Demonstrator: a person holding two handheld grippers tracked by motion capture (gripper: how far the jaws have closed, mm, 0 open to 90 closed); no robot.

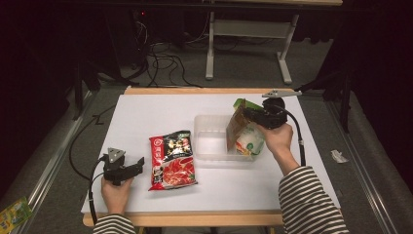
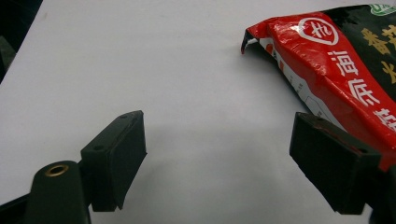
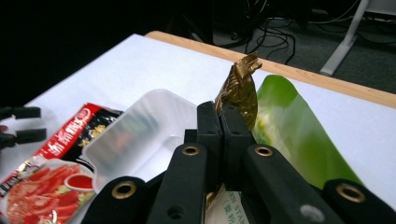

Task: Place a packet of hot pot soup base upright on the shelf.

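My right gripper (image 1: 249, 115) (image 3: 221, 122) is shut on the top edge of a crinkled gold-brown packet (image 1: 237, 127) (image 3: 240, 86), which hangs over the right end of a clear plastic tray (image 1: 209, 131) (image 3: 140, 135). A green-and-white packet (image 1: 249, 142) (image 3: 289, 130) leans right beside it in the tray; whether the jaws also catch it I cannot tell. A red-and-black food packet (image 1: 171, 160) (image 2: 336, 70) lies flat on the white table left of the tray. My left gripper (image 1: 140, 163) (image 2: 217, 163) rests low at the front left, open, its right pad close to the red packet's edge.
The white table top (image 1: 146, 112) has a wooden edge front and back. Cables and a desk frame (image 1: 209, 48) stand on the floor beyond. A green-yellow wrapper (image 1: 13, 214) lies on the floor at the lower left, a paper scrap (image 1: 339, 156) at the right.
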